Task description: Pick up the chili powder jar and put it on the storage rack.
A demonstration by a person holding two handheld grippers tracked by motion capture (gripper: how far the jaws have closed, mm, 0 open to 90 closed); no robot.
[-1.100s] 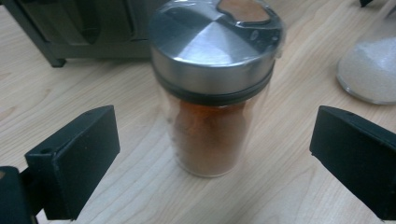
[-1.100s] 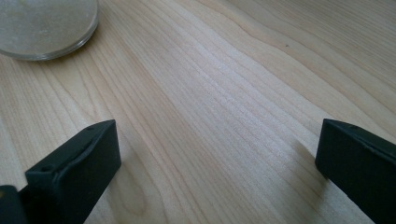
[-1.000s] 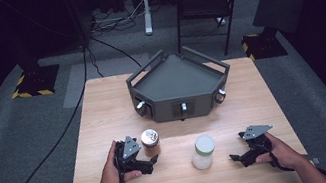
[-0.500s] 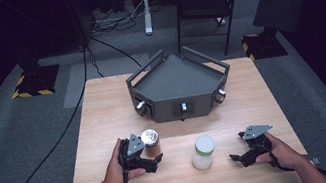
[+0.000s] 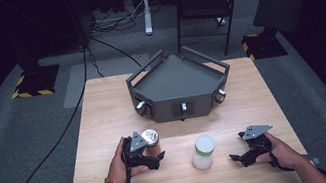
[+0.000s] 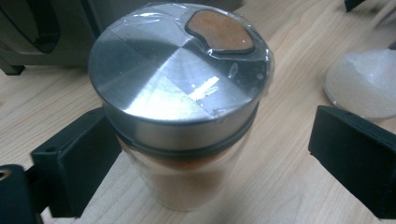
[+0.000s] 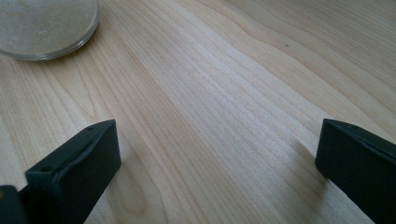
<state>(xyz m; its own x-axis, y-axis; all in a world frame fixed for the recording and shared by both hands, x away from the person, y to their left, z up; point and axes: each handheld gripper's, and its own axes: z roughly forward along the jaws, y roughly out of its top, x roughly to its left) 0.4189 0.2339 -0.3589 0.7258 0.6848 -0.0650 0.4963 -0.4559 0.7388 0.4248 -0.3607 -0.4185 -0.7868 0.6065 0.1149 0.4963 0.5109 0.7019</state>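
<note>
My matte black left claw (image 6: 205, 154) flanks a clear glass jar of rust-orange powder with a shiny silver lid (image 6: 180, 84); beside that jar, a frosted white-lidded jar (image 5: 203, 151) on the pale striped-grain wooden table (image 7: 233, 102).

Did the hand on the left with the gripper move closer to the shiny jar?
Yes. The left gripper slid rightward toward the white jar, closing around the steel-lidded jar.

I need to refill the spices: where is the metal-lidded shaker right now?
In the high view the metal-lidded shaker stands on the table's left half, just ahead of the left gripper, left of the white-lidded jar and before the grey tray.
</note>
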